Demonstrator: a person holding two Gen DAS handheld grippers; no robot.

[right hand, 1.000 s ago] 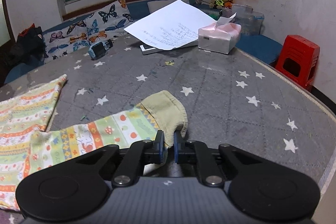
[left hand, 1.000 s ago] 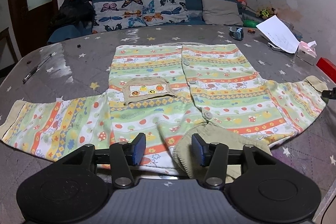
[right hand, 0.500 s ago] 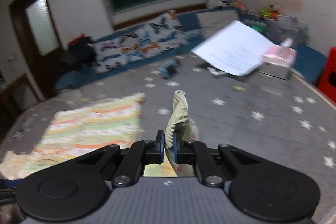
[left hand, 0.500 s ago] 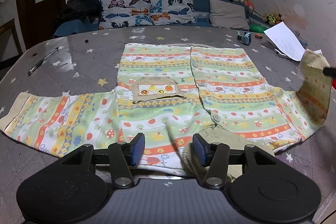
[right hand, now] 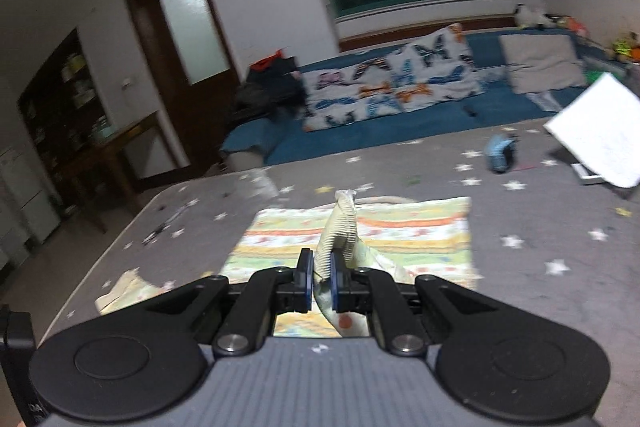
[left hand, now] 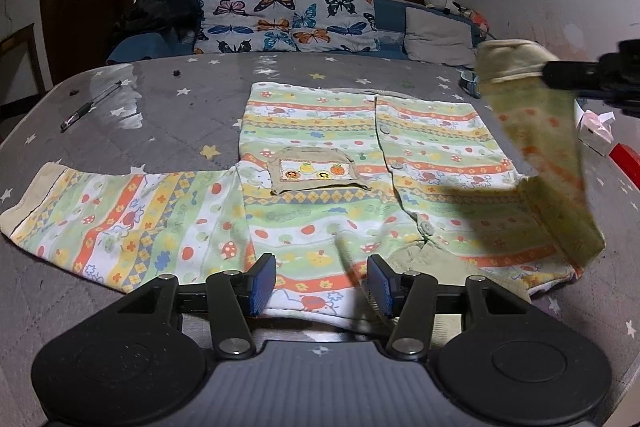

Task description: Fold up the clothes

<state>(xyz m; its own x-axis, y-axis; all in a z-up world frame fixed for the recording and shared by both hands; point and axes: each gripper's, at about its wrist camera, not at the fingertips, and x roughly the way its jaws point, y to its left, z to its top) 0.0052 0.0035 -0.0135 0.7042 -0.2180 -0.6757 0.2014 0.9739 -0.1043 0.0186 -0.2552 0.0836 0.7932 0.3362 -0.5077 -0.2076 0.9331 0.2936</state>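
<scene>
The right gripper (right hand: 319, 283) is raised above the grey star-printed table (left hand: 172, 115), pinching the striped shirt's (left hand: 320, 155) beige cuff (right hand: 340, 227) so that sleeve hangs, while the left gripper (left hand: 320, 285) hovers spread wide and empty at the shirt's near edge.

Striped shirt (left hand: 340, 163) flat on grey star-print table (left hand: 168, 107). Left tongs (left hand: 320, 285) agape over shirt's near hem. Right tongs (left hand: 592, 79) at shirt's right, pinching beige cuff (left hand: 508, 61), sleeve (left hand: 548, 155) lifted. Pen (left hand: 90, 105) far left of shirt
</scene>
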